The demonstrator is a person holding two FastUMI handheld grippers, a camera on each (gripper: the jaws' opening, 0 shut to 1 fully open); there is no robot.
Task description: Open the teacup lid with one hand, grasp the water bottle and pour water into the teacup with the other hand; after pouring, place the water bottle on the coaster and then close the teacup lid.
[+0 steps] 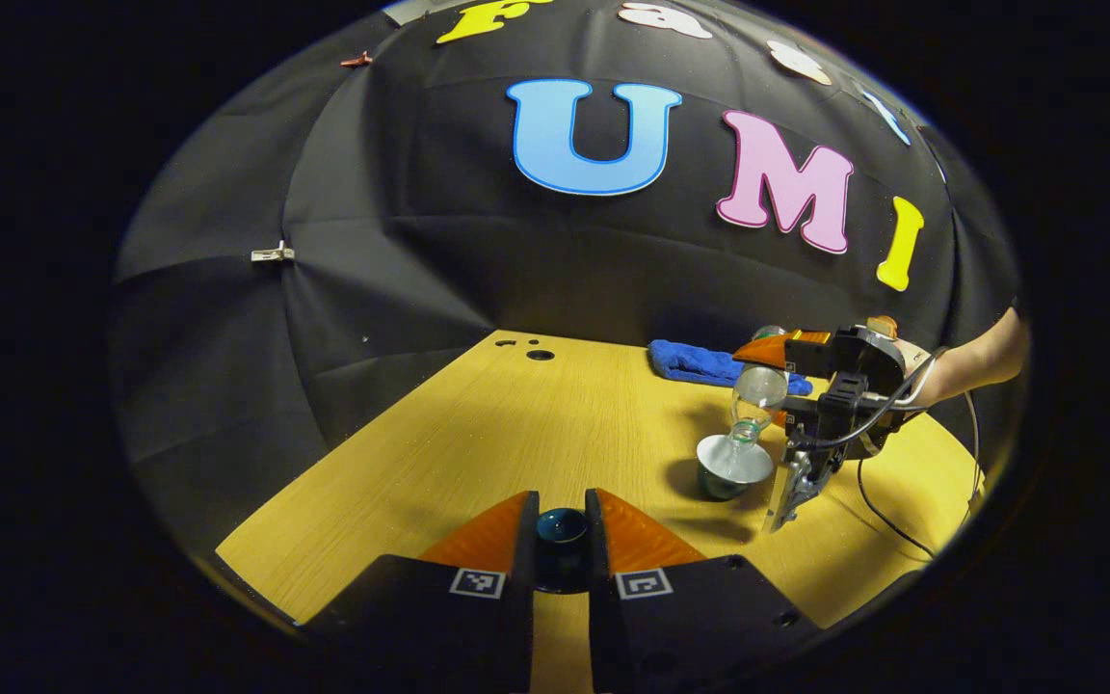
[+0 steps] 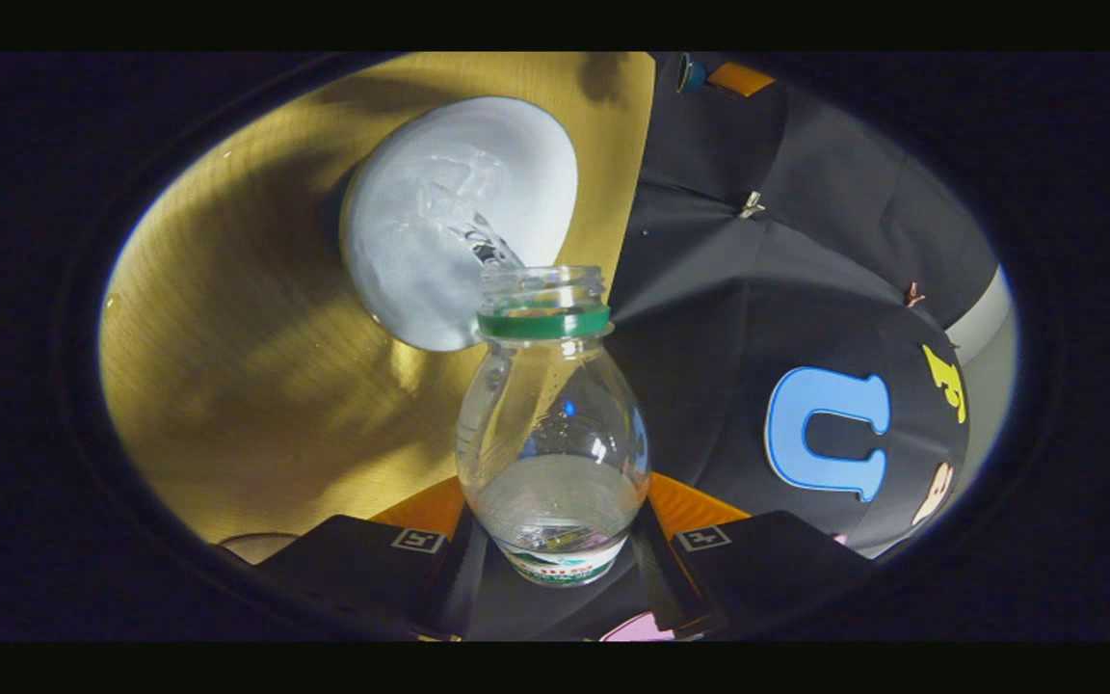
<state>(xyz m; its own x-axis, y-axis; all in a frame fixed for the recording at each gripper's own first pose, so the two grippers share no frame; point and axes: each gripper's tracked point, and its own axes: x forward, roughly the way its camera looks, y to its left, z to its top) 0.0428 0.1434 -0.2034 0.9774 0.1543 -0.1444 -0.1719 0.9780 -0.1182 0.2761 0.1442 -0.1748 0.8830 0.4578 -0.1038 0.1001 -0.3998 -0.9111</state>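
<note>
My left gripper (image 1: 562,501) is shut on the dark blue teacup lid (image 1: 561,528), held low over the near part of the wooden table (image 1: 516,434). To the right stands the teacup (image 1: 733,463), dark outside and white inside, uncovered. In the left gripper view my right gripper (image 1: 771,387) holds the clear water bottle (image 1: 757,390) tipped neck-down over it. In the right gripper view my right gripper (image 2: 555,493) is shut on the bottle (image 2: 550,424), which is uncapped with a green neck ring. A thin stream of water runs from the bottle's mouth into the teacup (image 2: 439,212).
A blue cloth (image 1: 695,362) lies at the table's back edge behind the teacup. Small holes (image 1: 540,355) mark the far left corner. A person's forearm (image 1: 984,352) and a black cable (image 1: 887,511) trail off to the right.
</note>
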